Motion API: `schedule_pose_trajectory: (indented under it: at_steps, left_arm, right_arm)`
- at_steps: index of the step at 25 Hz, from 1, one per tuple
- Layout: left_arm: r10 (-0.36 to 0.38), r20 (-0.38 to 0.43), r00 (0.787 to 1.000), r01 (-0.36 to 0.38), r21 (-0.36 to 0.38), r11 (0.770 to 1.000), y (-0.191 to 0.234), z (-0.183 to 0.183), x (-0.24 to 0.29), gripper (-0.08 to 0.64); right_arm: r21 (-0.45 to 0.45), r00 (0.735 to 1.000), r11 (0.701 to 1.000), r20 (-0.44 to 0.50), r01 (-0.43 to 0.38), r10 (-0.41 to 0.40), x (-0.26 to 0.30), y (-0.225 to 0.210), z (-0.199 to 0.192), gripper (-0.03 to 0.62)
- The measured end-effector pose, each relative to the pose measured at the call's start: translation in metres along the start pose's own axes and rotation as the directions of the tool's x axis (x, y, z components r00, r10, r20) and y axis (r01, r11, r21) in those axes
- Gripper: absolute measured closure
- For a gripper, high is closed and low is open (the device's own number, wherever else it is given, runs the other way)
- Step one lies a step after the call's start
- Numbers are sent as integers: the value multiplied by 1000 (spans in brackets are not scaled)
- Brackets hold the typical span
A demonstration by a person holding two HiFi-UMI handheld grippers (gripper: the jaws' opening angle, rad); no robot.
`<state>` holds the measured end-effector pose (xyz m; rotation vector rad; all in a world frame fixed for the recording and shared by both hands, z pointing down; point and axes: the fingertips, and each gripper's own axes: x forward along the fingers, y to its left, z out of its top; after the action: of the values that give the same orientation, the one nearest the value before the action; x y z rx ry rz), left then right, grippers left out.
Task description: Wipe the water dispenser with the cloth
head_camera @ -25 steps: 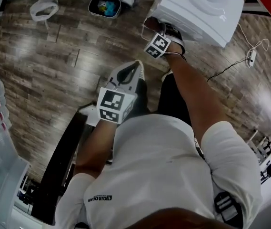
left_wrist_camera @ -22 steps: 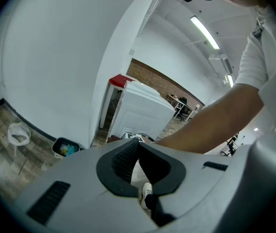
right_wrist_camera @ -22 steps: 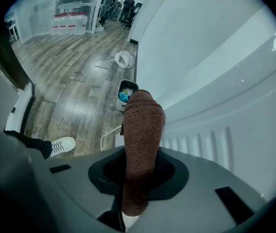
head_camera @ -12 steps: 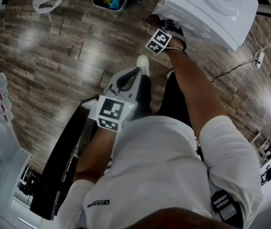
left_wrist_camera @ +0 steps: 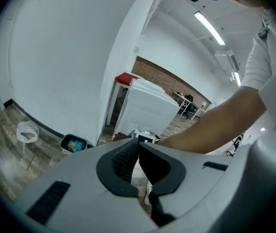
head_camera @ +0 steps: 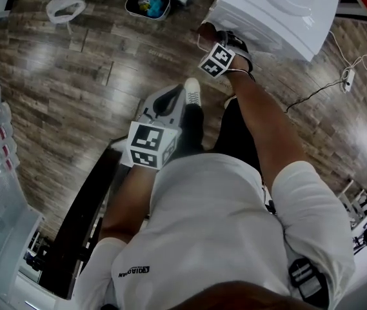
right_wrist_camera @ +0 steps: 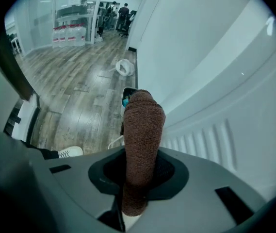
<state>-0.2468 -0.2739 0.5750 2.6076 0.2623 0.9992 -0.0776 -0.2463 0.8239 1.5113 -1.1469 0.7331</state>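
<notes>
The right tongs are clamped on a brown cloth, which stands up from between the jaws as a folded, rounded strip. The cloth sits just beside the white side panel of the water dispenser, close to its row of moulded vent slots; whether it actually touches the panel cannot be told. In the head view the same tongs are held out at the end of a stretched arm, at the dispenser's lower front corner, with the dispenser standing on the wooden floor. The left tongs have their jaws closed together at the tips with nothing between them, and are held low near the person's waist, well apart from the dispenser and pointing towards it. A white shoe shows on the floor just beyond the left tongs. Farther off, against the wall, sit a small bin with blue contents and a white bag.
</notes>
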Motion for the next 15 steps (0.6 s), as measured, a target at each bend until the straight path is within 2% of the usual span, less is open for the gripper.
schedule_pose_trajectory:
  at_steps: [3,7,8,11,15]
  left_arm:
    - [-22,10,1000,22,-32,999,-4,8,4,560]
    - [-100,32,994,104,-164,981,-11,16,13,560]
    - [-112,35,993,117,-165,979,-14,18,15,559]
    - [-134,29,991,137,-97,986,-27,23,20,560]
    - [-177,18,984,178,-28,984,-46,30,26,560]
  right_arm:
    - [55,998,998,61,10,-14,-35,-7,0,520]
    - [106,987,994,154,30,-47,-100,-18,-3,520]
    - [109,984,993,170,39,-57,-117,-20,-6,520]
    - [104,974,990,196,91,-110,-168,-33,-21,520]
    - [137,950,968,205,212,-237,-235,-76,-39,520]
